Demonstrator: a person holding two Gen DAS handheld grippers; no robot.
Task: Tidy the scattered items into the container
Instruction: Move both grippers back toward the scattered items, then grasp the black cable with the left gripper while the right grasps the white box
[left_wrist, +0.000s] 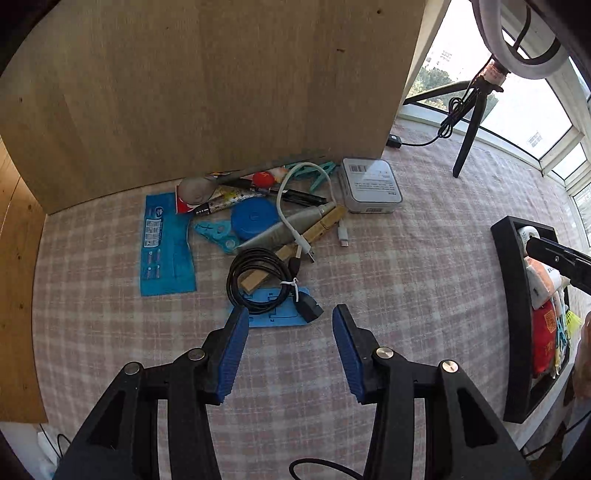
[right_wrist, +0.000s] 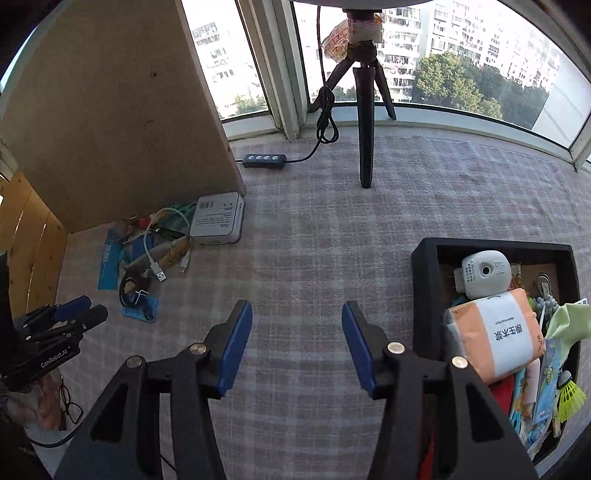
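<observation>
- Against the wooden board we see the scattered items heaped on the checked desk.
- Well apart stands the black container, already crowded.
- Our left gripper and right gripper hold nothing, jaws wide.

Ring light — top cut off

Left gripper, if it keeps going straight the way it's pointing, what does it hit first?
Probably the coiled black cable lying on the blue card, just ahead of the open left gripper. Depth is unclear, so it might meet the checked tablecloth first.
</observation>
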